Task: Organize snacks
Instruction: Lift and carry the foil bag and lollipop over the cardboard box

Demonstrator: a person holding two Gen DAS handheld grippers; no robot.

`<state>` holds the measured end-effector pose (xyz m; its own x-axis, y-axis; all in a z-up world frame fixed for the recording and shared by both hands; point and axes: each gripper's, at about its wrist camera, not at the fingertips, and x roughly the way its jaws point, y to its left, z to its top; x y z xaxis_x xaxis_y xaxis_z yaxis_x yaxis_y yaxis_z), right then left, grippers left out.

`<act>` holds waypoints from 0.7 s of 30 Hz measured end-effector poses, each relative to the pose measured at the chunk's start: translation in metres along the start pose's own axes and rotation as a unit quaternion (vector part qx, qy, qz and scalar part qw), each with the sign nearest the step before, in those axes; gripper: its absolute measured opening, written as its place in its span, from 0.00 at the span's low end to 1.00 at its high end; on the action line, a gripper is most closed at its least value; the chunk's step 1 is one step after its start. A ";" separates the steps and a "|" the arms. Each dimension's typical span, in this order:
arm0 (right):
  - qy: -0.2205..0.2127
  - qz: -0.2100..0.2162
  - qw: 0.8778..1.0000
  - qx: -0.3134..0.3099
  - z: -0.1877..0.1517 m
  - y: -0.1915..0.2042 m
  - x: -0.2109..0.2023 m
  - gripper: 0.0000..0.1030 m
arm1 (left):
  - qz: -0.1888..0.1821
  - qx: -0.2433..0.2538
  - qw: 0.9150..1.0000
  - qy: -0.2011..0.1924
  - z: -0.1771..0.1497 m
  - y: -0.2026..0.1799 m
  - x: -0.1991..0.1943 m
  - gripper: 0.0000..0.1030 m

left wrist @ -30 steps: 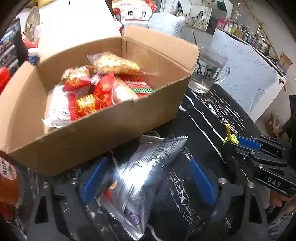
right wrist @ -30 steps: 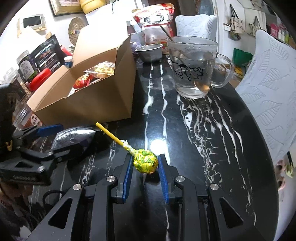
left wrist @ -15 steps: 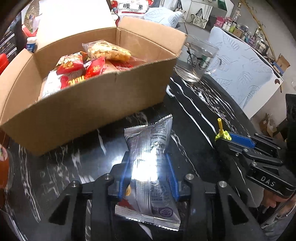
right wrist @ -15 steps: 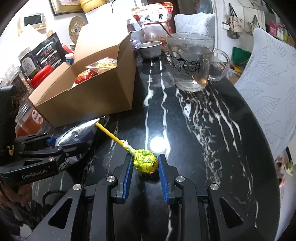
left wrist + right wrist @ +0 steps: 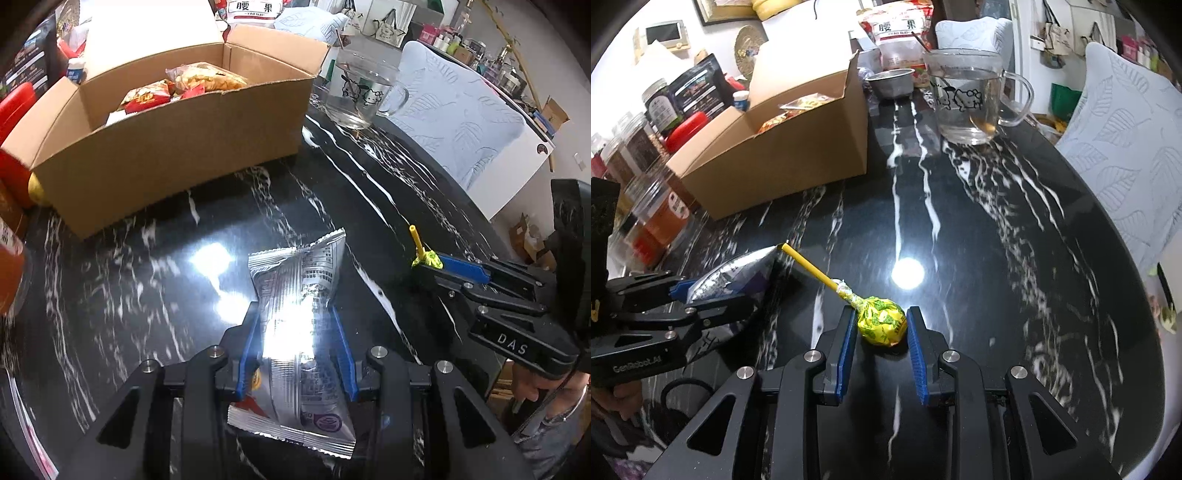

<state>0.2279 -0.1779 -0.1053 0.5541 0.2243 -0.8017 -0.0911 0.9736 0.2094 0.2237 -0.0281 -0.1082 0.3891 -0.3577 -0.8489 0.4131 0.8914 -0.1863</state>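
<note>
Snacks were the subject: a silver snack packet (image 5: pixel 299 332) and a yellow-wrapped lollipop (image 5: pixel 881 320), both off the cardboard box (image 5: pixel 173 155) that stood toward the far left of the black marble table (image 5: pixel 147 280).

Change over the last second: the left gripper (image 5: pixel 295 343) had gone from spread wide around the packet to pressed against its sides, and the packet's waist now looked pinched between the blue pads (image 5: pixel 248 347). The view had also pulled back from the box, so we judged the packet clamped and probably lifted, though contact with the table could not be ruled out. The right gripper (image 5: pixel 881 332) had not changed: its pads sat on either side of the lollipop head, touching or nearly so; we read it as pinching, with the stick (image 5: pixel 812 271) pointing out toward the packet.

Meaning for the task: both items appeared secured; the carry to the box remained.

Surroundings: the box already held red and yellow snack bags (image 5: pixel 177 88), with open flaps. A glass mug (image 5: pixel 967 99) stood beyond its right corner, a steel bowl (image 5: pixel 892 82) behind, jars (image 5: pixel 657 218) along the left edge. The box's near wall stood between the grippers and the interior; both loads would need to clear it, and the stick could foul the left gripper.
</note>
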 end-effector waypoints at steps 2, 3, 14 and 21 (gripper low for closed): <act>0.000 0.006 1.000 0.001 -0.007 0.003 -0.003 0.26 | -0.001 -0.002 1.000 0.000 -0.003 0.001 -0.004 0.36; 0.002 0.008 1.000 0.002 -0.009 0.005 -0.005 0.26 | -0.002 -0.003 1.000 0.002 -0.002 0.000 -0.004 0.36; 0.004 -0.001 1.000 -0.002 -0.014 0.013 -0.006 0.29 | 0.009 0.010 1.000 0.002 0.000 0.001 0.004 0.38; -0.001 -0.022 1.000 -0.015 -0.012 0.021 -0.004 0.48 | 0.044 0.047 0.998 0.001 0.002 -0.012 0.012 0.51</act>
<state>0.2138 -0.1578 -0.1046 0.5594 0.1816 -0.8088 -0.0923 0.9833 0.1570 0.2252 -0.0432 -0.1153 0.4261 -0.2778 -0.8610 0.4525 0.8895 -0.0631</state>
